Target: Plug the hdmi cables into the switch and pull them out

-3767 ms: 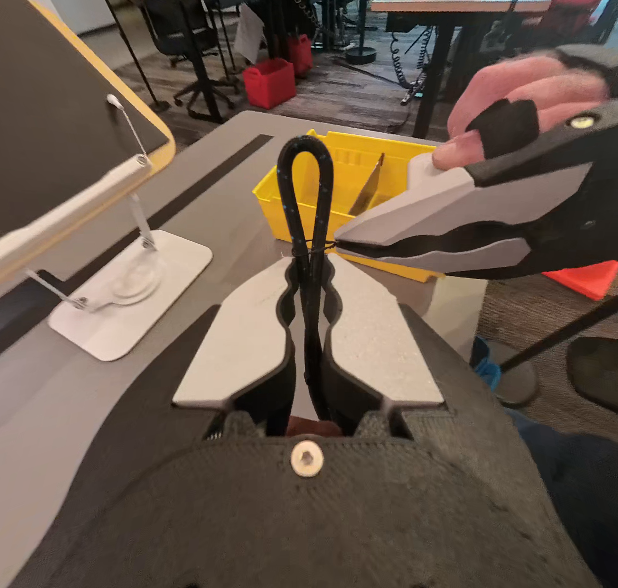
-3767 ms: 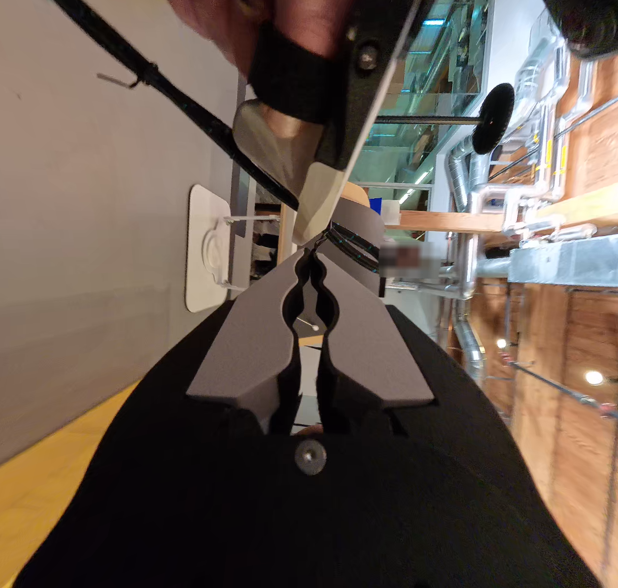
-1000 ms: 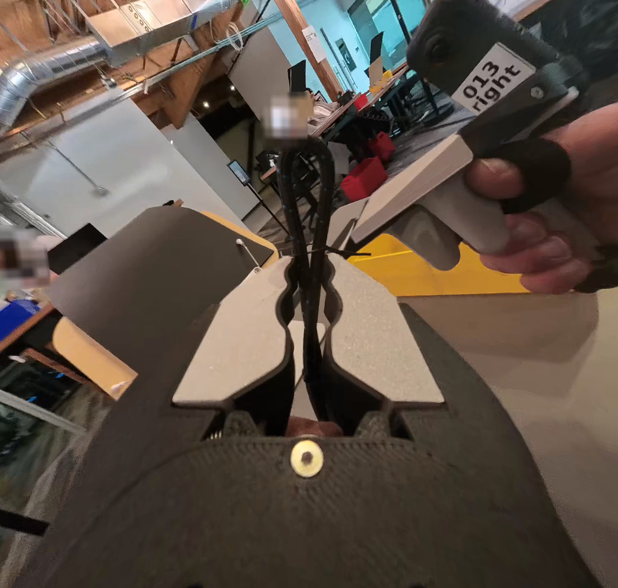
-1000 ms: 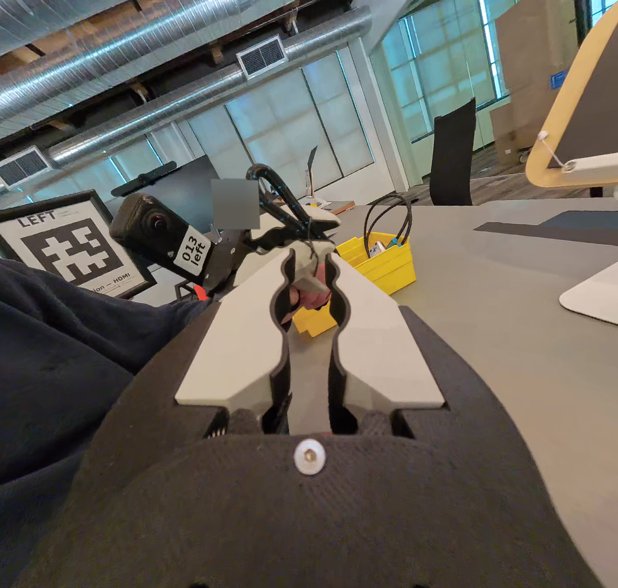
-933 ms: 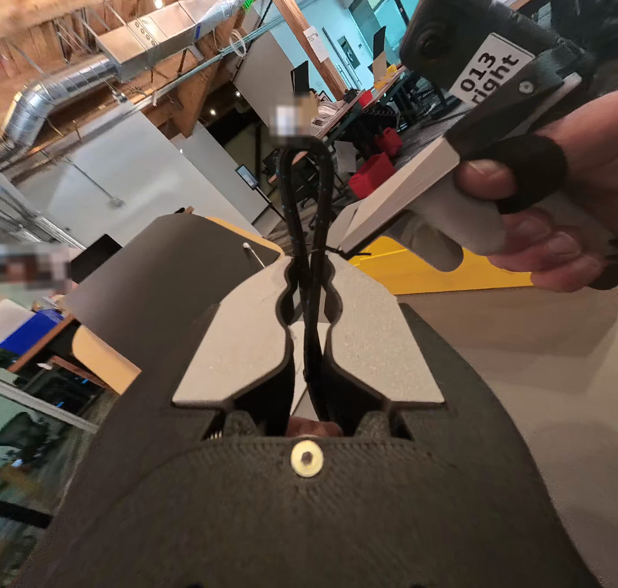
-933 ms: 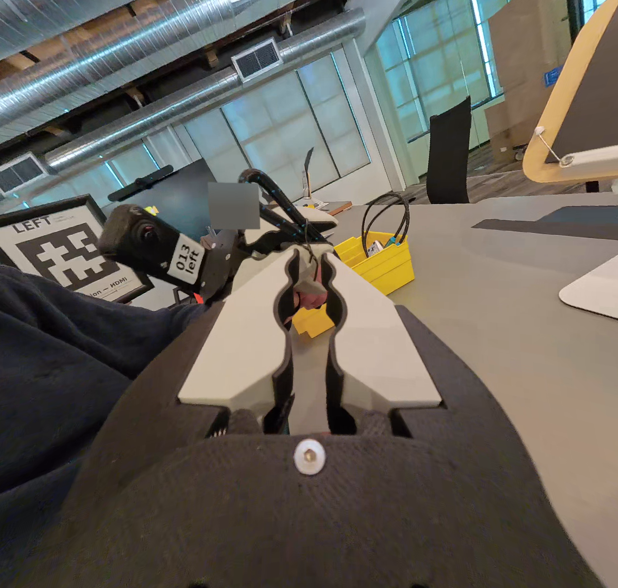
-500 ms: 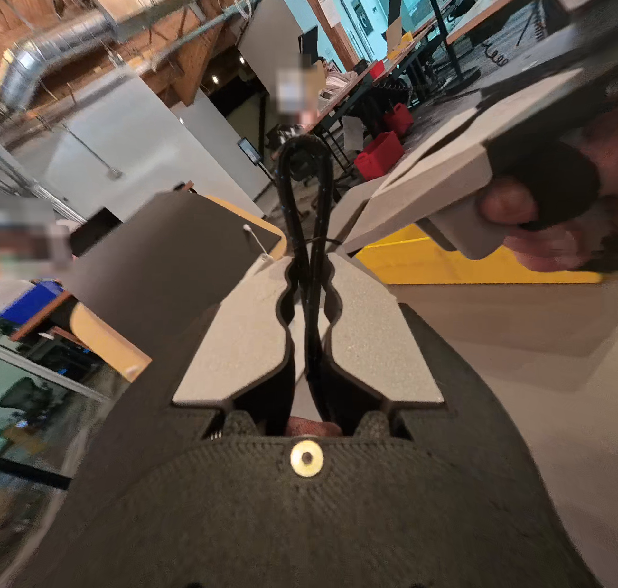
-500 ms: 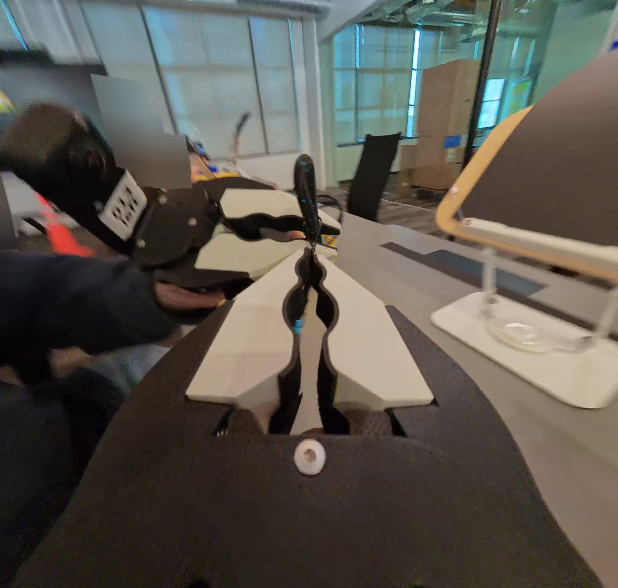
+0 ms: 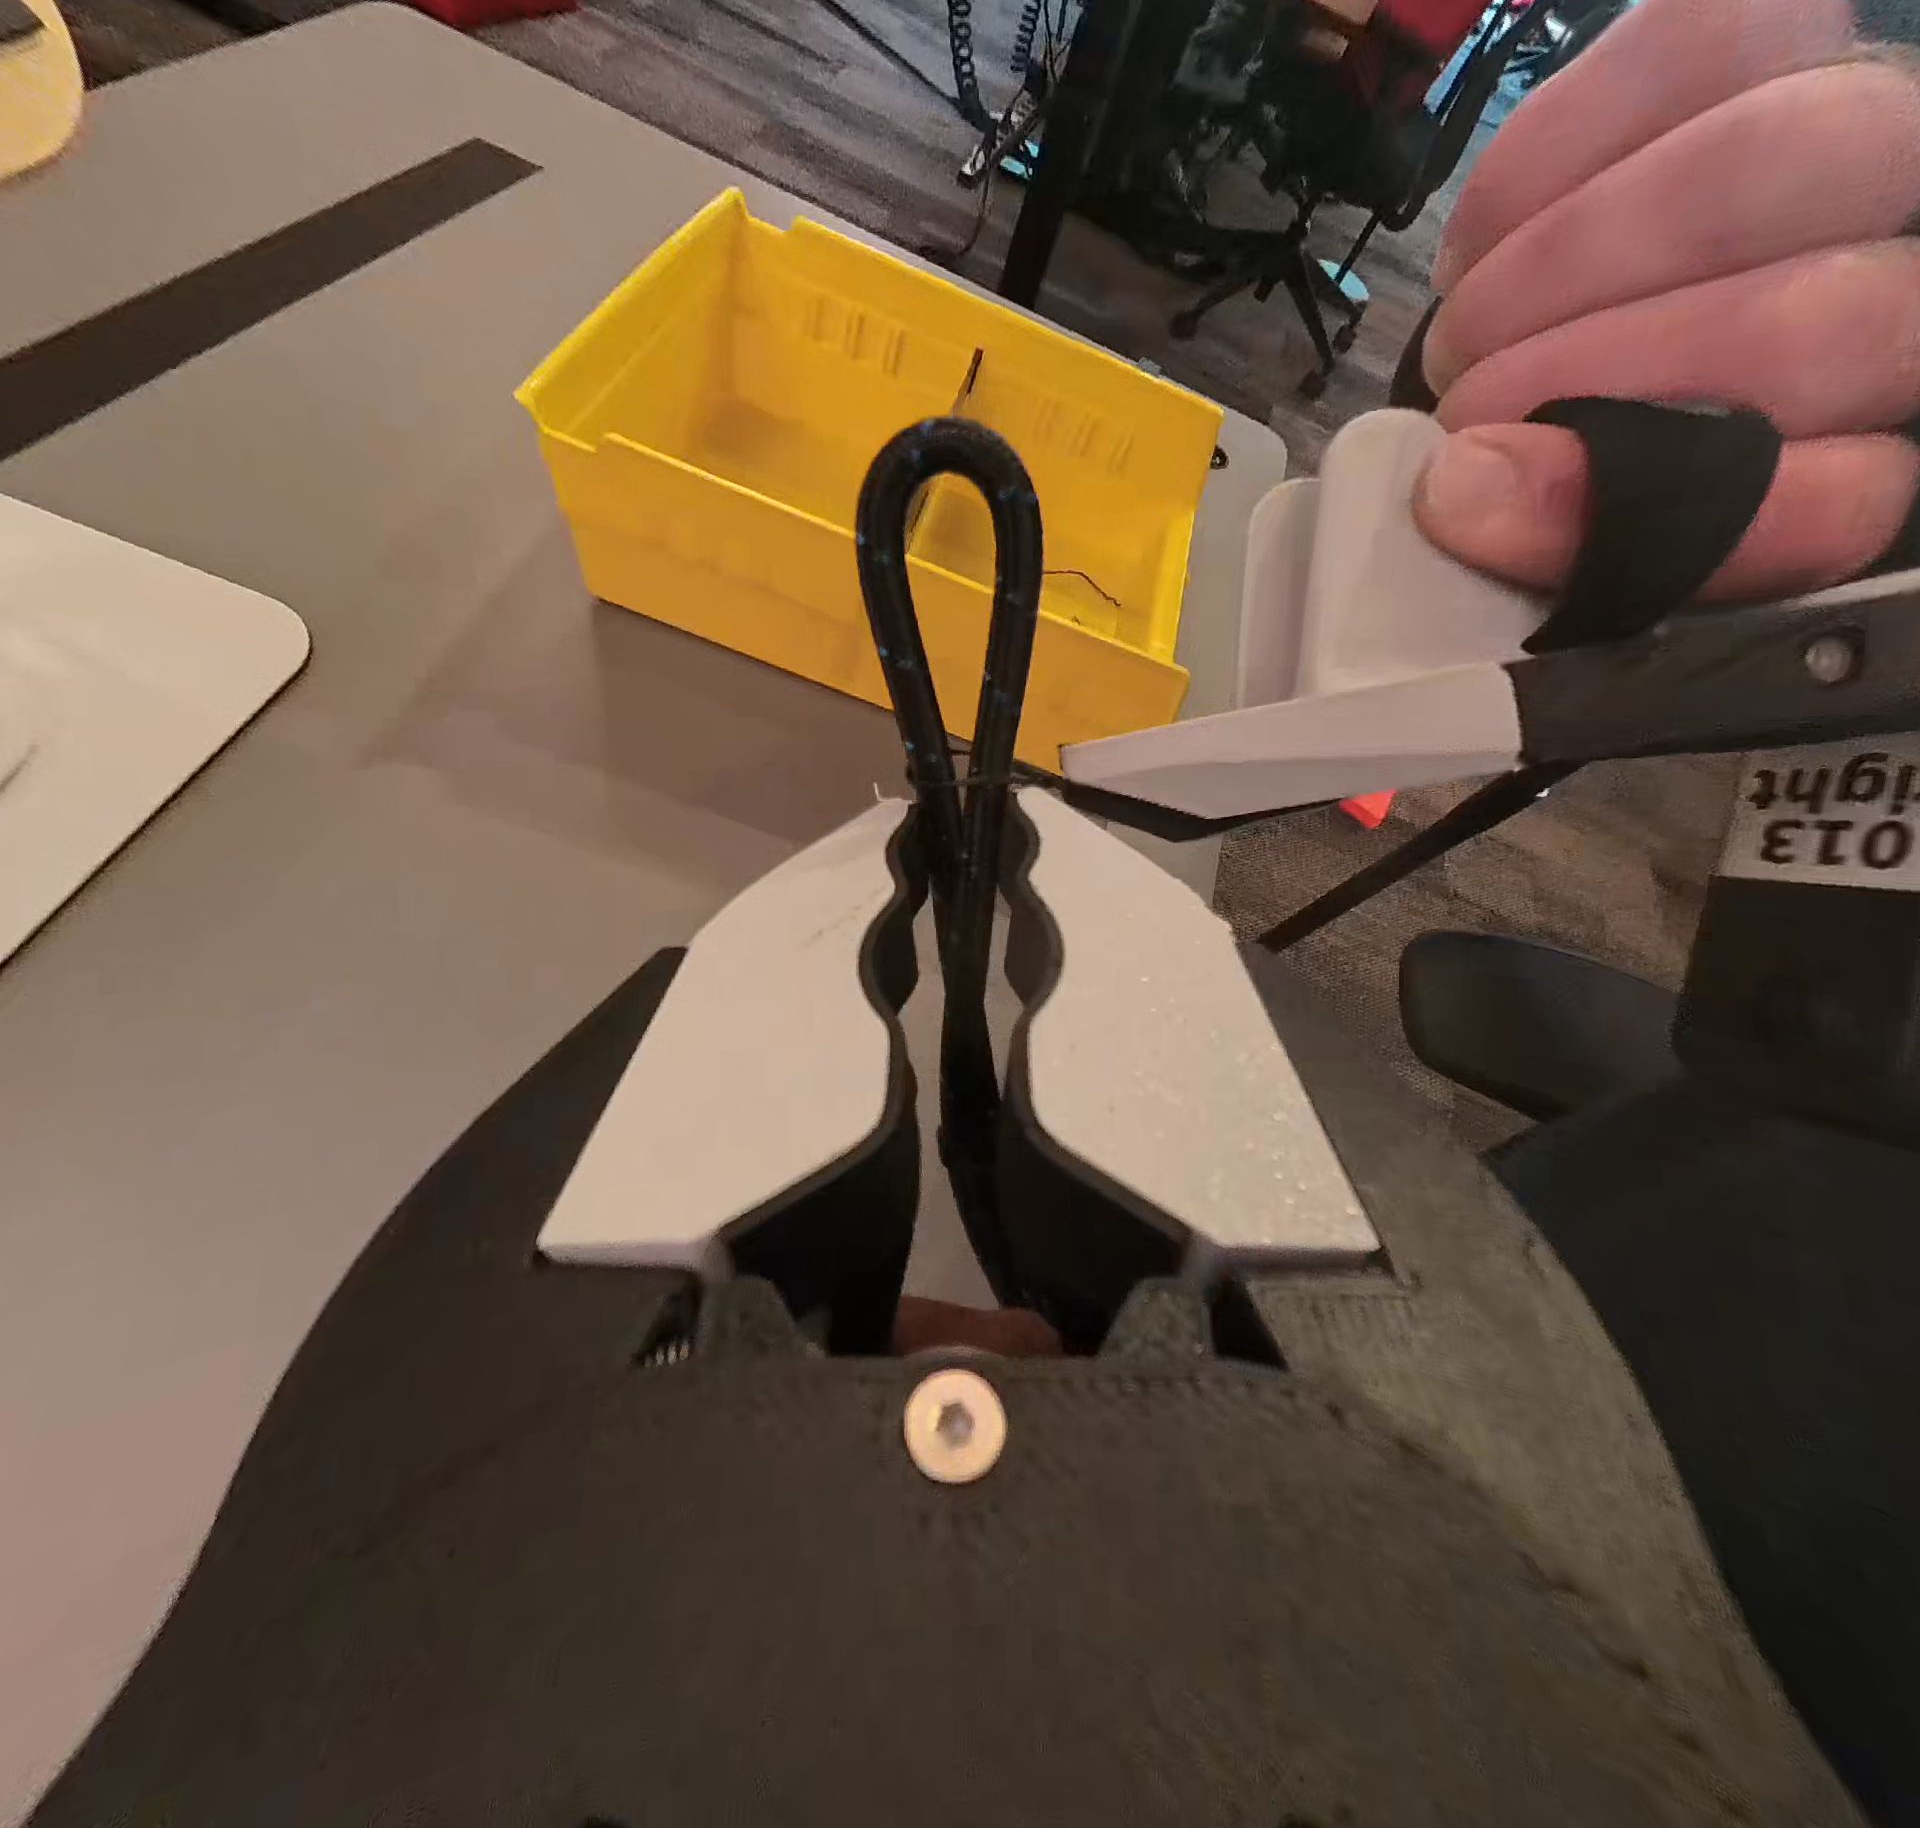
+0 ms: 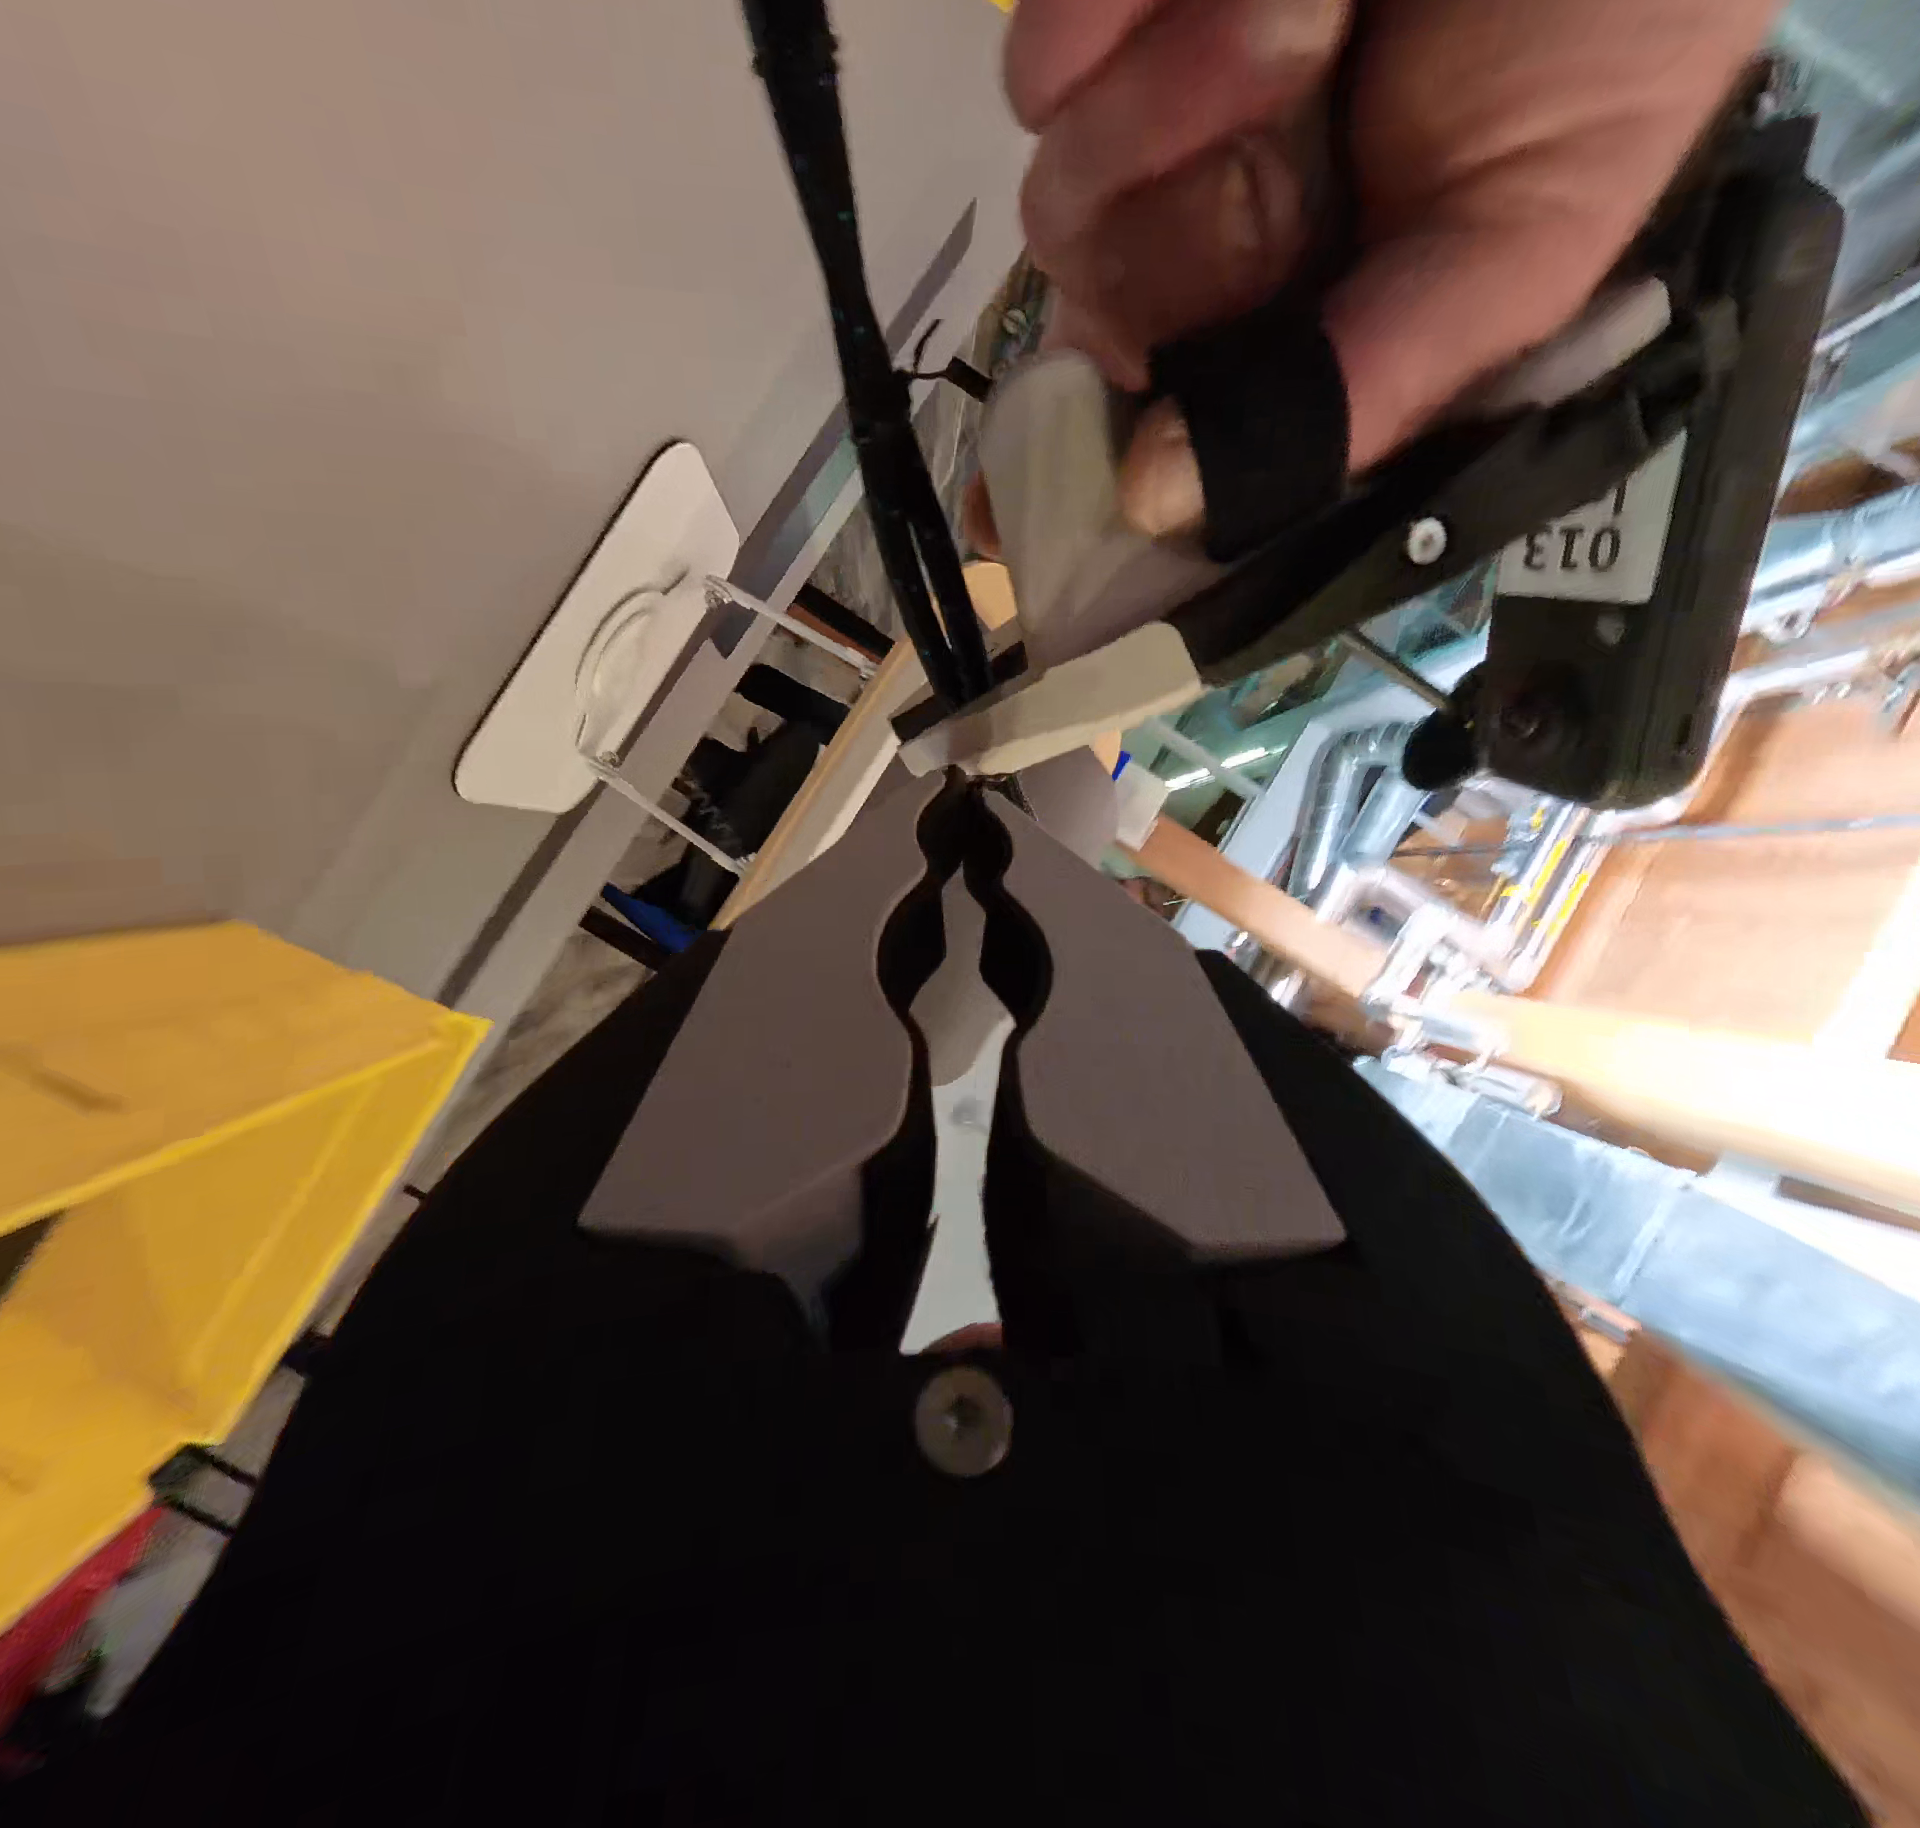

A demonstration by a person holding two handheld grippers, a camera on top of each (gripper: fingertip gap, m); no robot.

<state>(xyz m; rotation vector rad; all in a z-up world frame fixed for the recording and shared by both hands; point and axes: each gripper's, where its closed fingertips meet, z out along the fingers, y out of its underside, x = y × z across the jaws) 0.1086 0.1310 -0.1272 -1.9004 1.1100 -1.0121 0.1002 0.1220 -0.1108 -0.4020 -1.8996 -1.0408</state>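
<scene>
My left gripper [image 9: 956,812] is shut on a folded black braided cable [image 9: 951,436]. The cable's loop sticks up past the fingertips. A thin wire tie [image 9: 961,786] binds the two strands just above my left fingertips. My right gripper [image 10: 954,791] is shut, and its tips pinch the tie's loose end. It comes in from the right in the left wrist view [image 9: 1081,791]. The right wrist view is rolled over and shows the left gripper [image 10: 935,729] holding the cable [image 10: 873,376]. No switch is in view.
A yellow bin [image 9: 727,573] stands on the grey table [image 9: 416,843] just beyond the grippers, and also shows in the right wrist view [image 10: 156,1103]. A white stand base [image 9: 104,687] lies at the left. Chairs and desks stand past the table's far edge.
Both views have swung from the room and ceiling down to the table. The right gripper has rolled over and closed, tips at the tie. The left gripper still holds the cable.
</scene>
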